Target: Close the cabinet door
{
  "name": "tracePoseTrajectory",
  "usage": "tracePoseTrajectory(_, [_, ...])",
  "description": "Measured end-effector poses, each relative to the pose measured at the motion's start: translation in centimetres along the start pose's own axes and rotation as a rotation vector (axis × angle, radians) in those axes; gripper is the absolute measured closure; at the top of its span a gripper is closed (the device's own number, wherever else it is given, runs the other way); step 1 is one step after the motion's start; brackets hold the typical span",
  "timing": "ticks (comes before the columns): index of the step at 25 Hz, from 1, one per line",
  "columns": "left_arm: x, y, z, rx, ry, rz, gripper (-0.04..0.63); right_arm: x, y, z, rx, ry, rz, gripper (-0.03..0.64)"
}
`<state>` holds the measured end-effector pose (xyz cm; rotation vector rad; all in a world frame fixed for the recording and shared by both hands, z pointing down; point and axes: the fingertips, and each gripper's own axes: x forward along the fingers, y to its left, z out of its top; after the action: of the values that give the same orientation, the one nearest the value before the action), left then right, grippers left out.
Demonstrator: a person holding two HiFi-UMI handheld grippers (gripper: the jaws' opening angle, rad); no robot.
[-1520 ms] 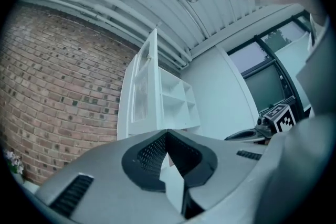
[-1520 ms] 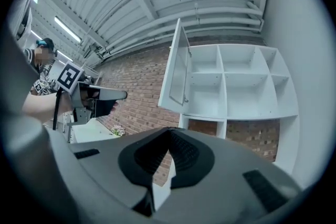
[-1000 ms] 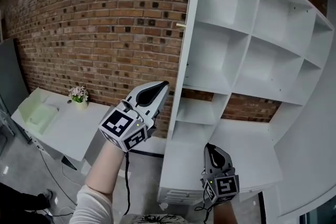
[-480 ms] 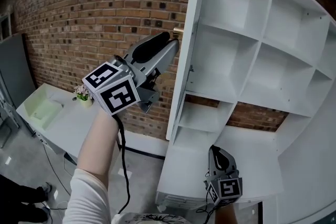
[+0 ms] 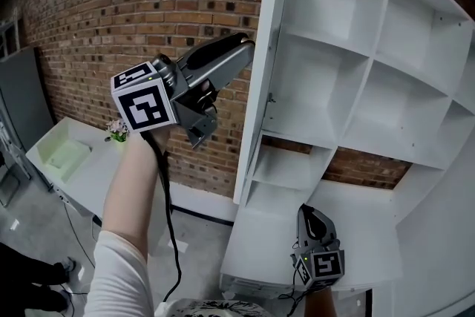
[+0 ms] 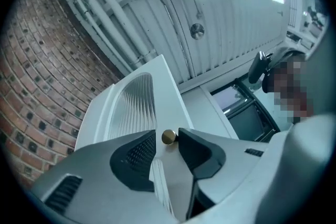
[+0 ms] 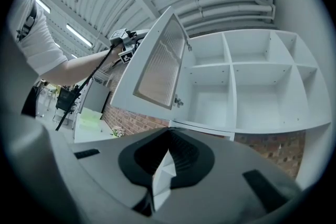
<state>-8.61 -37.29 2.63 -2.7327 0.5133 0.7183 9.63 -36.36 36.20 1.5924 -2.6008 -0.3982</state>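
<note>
The white cabinet door [image 5: 259, 85] stands open, edge-on to me in the head view. It has a ribbed glass panel [image 7: 159, 59]. My left gripper [image 5: 248, 48] is raised against the door's free edge. Its jaws have just been opening and stand open on either side of the small brass knob [image 6: 168, 137]. The knob sits close to the right pad with a gap on the left, in the left gripper [image 6: 167, 140] view. My right gripper [image 5: 306, 214] hangs low before the cabinet, pads together and empty, with the right gripper [image 7: 168, 136] view looking up at the shelves.
Open white shelf compartments [image 5: 349, 48] fill the right side, above a white counter [image 5: 260, 241]. A brick wall [image 5: 148, 4] is behind. At the left a white table [image 5: 89, 174] carries a small flower pot [image 5: 116, 131] and a pale green tray [image 5: 63, 156].
My left gripper has risen from waist height to the level of the door knob and its jaws have opened. The right gripper has drifted slightly.
</note>
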Motion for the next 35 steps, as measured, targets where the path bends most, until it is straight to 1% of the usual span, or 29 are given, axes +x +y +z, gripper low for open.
tracePoseTrajectory(1, [0.3,-0.3,-0.1,-0.006,0.004,-0.024,0.456,0.0,-0.2,-0.1,0.003,-0.002,-0.001,0.611])
tracePoseTrajectory(2, [0.6,-0.6,-0.2,-0.001,0.01,-0.044,0.478,0.0,-0.4,-0.2,0.003,-0.001,-0.001,0.611])
tracePoseTrajectory(3, [0.8,-0.9,-0.3,0.01,0.015,-0.057,0.486,0.0,-0.6,-0.3,0.002,0.001,-0.001,0.611])
tracePoseTrajectory(6, [1.8,-1.7,-0.6,0.047,0.033,-0.075,0.489,-0.1,-1.3,-0.6,0.0,0.006,-0.007,0.611])
tracePoseTrajectory(11, [4.6,-3.3,-1.8,0.164,0.081,-0.06,0.494,-0.7,-3.1,-1.2,0.003,0.012,-0.02,0.611])
tracePoseTrajectory(15, [7.0,-4.4,-3.0,0.216,0.086,-0.045,0.494,-1.6,-5.5,-1.6,0.0,0.01,-0.046,0.611])
tracePoseTrajectory(19, [9.4,-5.0,-4.3,0.259,0.081,0.009,0.495,-2.3,-8.1,-2.0,0.009,0.006,-0.062,0.611])
tracePoseTrajectory(22, [11.9,-5.3,-5.7,0.27,0.09,0.048,0.494,-2.6,-9.7,-2.4,0.011,0.002,-0.055,0.611])
tracePoseTrajectory(26, [15.4,-5.3,-7.8,0.295,0.107,0.094,0.494,-3.1,-11.5,-2.8,0.057,-0.01,-0.023,0.611])
tracePoseTrajectory(29, [17.8,-4.8,-9.4,0.319,0.12,0.143,0.497,-3.5,-13.3,-3.3,0.082,-0.017,-0.022,0.611])
tracePoseTrajectory(35, [21.2,-3.4,-11.9,0.41,0.158,0.238,0.5,-3.9,-16.7,-4.3,0.099,-0.012,-0.03,0.611])
